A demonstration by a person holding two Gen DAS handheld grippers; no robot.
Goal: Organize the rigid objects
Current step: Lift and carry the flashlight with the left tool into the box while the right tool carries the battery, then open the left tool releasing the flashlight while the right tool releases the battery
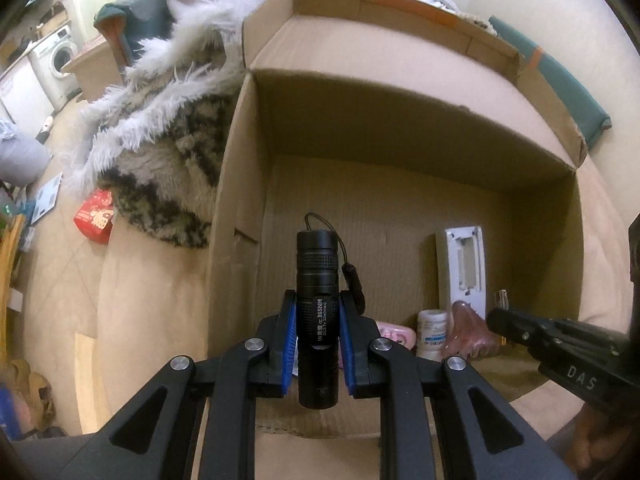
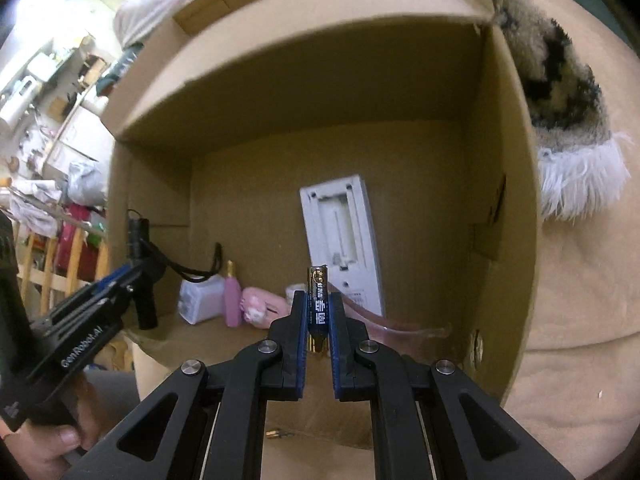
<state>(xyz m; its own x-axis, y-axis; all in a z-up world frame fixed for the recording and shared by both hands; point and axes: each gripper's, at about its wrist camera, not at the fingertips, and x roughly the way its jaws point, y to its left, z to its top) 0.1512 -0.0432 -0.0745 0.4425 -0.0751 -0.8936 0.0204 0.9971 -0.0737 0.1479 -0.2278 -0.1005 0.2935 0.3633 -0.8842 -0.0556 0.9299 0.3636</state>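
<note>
My left gripper [image 1: 318, 320] is shut on a black flashlight [image 1: 317, 308] with a wrist cord, held above the open cardboard box [image 1: 240, 152]. My right gripper [image 2: 318, 312] is shut on a blue battery [image 2: 318, 308], held upright over the same box [image 2: 500, 160]. In the box lie a white remote with its battery bay open [image 2: 344, 240], a pink comb [image 1: 468, 328], a small white bottle [image 1: 431, 334] and a pink bottle [image 2: 232, 300]. The left gripper with the flashlight [image 2: 140, 272] shows at the left of the right wrist view. The right gripper shows at the right of the left wrist view [image 1: 496, 320].
The box rests on a beige cushion [image 2: 580, 380]. A furry patterned blanket [image 1: 160, 140] lies beside it. A red packet [image 1: 94, 220] sits by the blanket. A washing machine [image 1: 56, 56] stands far off. A small loose battery [image 2: 276, 435] lies on the box's near flap.
</note>
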